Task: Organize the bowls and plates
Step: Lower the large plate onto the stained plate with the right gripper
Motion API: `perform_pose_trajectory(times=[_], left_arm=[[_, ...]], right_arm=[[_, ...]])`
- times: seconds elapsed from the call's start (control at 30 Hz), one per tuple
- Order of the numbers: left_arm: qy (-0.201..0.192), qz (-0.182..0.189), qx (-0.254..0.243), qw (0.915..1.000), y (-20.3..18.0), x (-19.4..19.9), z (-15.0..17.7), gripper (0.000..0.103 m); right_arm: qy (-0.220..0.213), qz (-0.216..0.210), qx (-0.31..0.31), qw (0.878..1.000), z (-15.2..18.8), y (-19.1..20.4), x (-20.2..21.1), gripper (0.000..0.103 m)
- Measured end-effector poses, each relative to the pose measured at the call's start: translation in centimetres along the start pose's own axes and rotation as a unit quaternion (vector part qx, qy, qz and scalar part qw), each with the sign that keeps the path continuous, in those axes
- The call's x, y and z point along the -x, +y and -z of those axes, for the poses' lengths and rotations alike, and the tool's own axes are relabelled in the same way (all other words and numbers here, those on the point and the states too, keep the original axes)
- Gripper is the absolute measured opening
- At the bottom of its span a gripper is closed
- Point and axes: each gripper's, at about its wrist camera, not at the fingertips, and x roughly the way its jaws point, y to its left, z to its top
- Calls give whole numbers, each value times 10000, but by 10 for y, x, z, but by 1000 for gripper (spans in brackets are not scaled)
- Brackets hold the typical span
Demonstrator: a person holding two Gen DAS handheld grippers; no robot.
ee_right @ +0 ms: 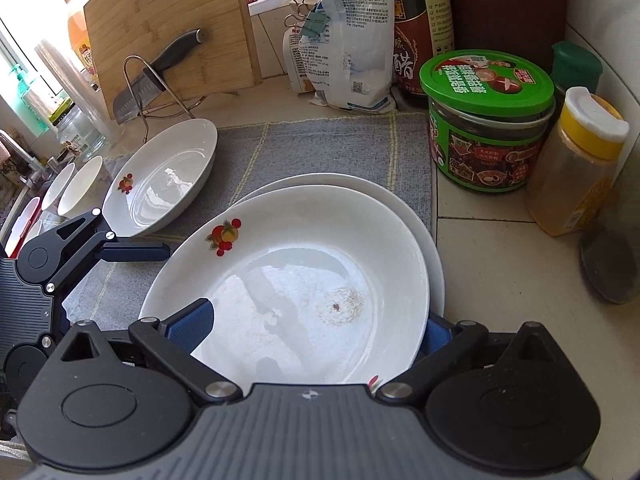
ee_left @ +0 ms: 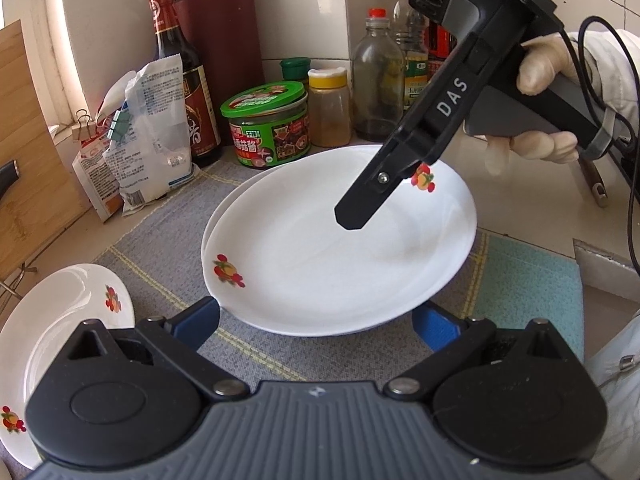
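Note:
Two white plates with fruit prints lie stacked on the grey mat (ee_left: 160,256). The top plate (ee_left: 320,264) (ee_right: 304,280) sits off-centre on the lower plate (ee_left: 228,204) (ee_right: 434,248). My right gripper (ee_right: 314,332) is open wide, its blue fingers (ee_right: 192,326) on either side of the top plate's near rim, pads not pressing. In the left wrist view its black finger (ee_left: 352,216) hovers over that plate. My left gripper (ee_left: 318,324) is open at the stack's near edge. A third plate (ee_left: 60,340) (ee_right: 160,180) lies apart, beside two small white bowls (ee_right: 80,186).
A green-lidded jar (ee_right: 486,120), a yellow-capped spice bottle (ee_right: 576,160), a dark sauce bottle (ee_left: 180,80) and clipped bags (ee_left: 140,136) crowd the back. A bamboo board (ee_right: 172,28) and a knife in a wire rack (ee_right: 140,88) stand far left. A teal cloth (ee_left: 528,280) adjoins the mat.

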Motion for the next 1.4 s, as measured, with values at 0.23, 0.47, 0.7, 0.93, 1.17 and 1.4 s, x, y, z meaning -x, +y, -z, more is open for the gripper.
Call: perform_pose_trajectory(times=[0.23,0.47,0.7,0.93,1.17,1.4], left_arm=[[-6,-5,10,10000,1,-1,0,102],[-18,-30,16,10000,0,-1,-1,102],[-15,-42,70,10000,1,-2,-1,102],[-26,-30,117,9999,-1,-3,-1,102],[-45,-45,129,9999,-3,-1,-1,102],[-66,-113,279,9995,-5,4,-1,102]], right_arm=[[-2,131,-5,9999,3,4,4,103],[4,278,29,9996,6,10,7,103],[52,445,96,9989,11,16,11,103],[126,588,147,9981,15,22,13,103],[167,692,135,9974,19,24,16,103],[131,806,238,9964,24,27,21,103]])
